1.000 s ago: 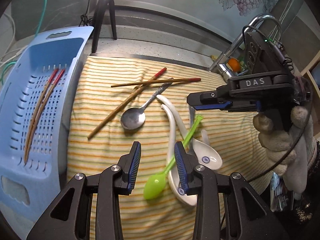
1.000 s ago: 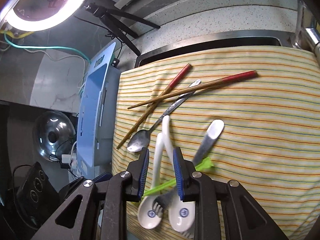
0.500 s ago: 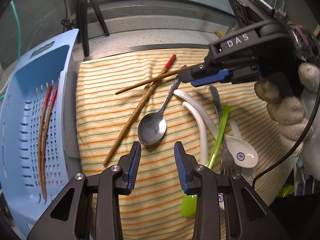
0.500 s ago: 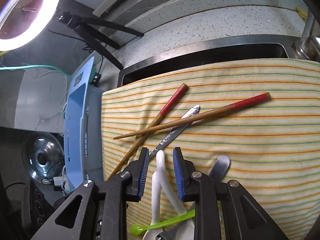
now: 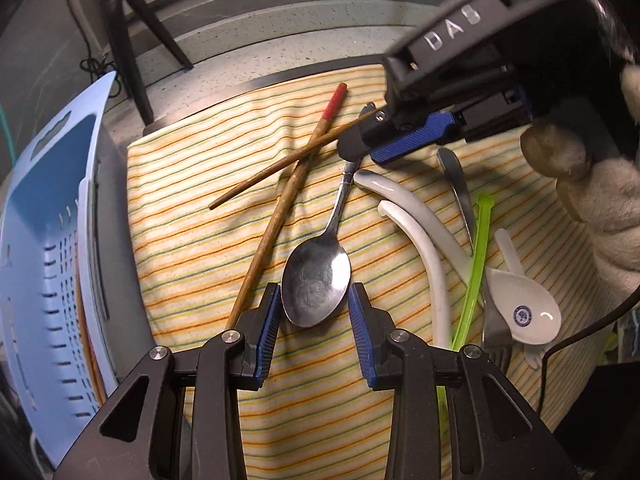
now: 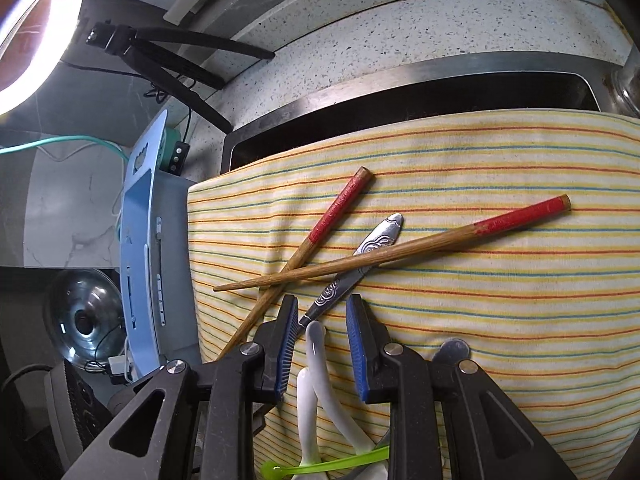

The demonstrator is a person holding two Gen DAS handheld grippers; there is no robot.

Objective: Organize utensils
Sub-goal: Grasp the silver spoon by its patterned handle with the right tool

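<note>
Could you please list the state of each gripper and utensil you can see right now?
left gripper: open, straddling the spoon bowl
right gripper: open, above the white handles
metal spoon: lying flat, ungrasped
chopsticks: crossed on the cloth
green spoon: lying across the white spoons

left gripper (image 5: pixel 313 314): swung away from the green spoon (image 5: pixel 474 276) and closed in until its open jaws flanked the metal spoon (image 5: pixel 316 280) bowl
right gripper (image 6: pixel 322 334): advanced from the white spoons (image 6: pixel 320 384) toward the crossed chopsticks (image 6: pixel 392 248), jaws apart
</note>
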